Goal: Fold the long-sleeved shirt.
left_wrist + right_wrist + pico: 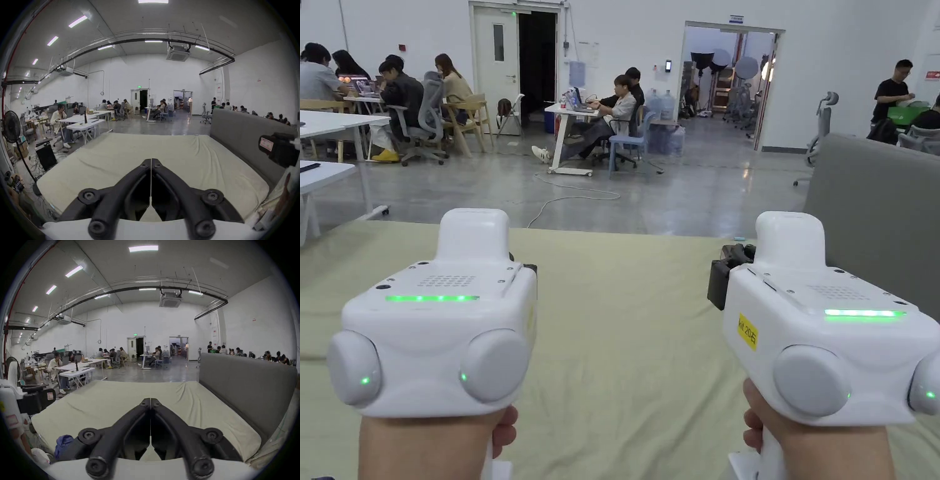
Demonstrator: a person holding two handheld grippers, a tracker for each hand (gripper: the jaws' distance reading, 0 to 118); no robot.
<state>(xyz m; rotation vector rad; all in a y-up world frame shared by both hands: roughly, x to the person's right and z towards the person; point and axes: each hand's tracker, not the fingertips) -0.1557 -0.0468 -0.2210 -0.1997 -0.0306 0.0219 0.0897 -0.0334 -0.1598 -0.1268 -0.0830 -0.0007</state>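
My left gripper (151, 160) is shut, its two black jaws meeting tip to tip with nothing between them. My right gripper (150, 399) is shut the same way and holds nothing. Both hover side by side above a pale green bed sheet (625, 325), each held by a hand from below. In the head view their white housings, left (434, 312) and right (825, 325), stand level and apart. A crumpled blue cloth (63, 445) lies off the sheet's near left corner in the right gripper view; I cannot tell whether it is the shirt.
A grey padded headboard (881, 212) runs along the bed's right side. A standing fan (11, 126) and a black box with cables (46, 155) sit to the left of the bed. Beyond the far edge are white tables (325, 125), chairs and several seated people.
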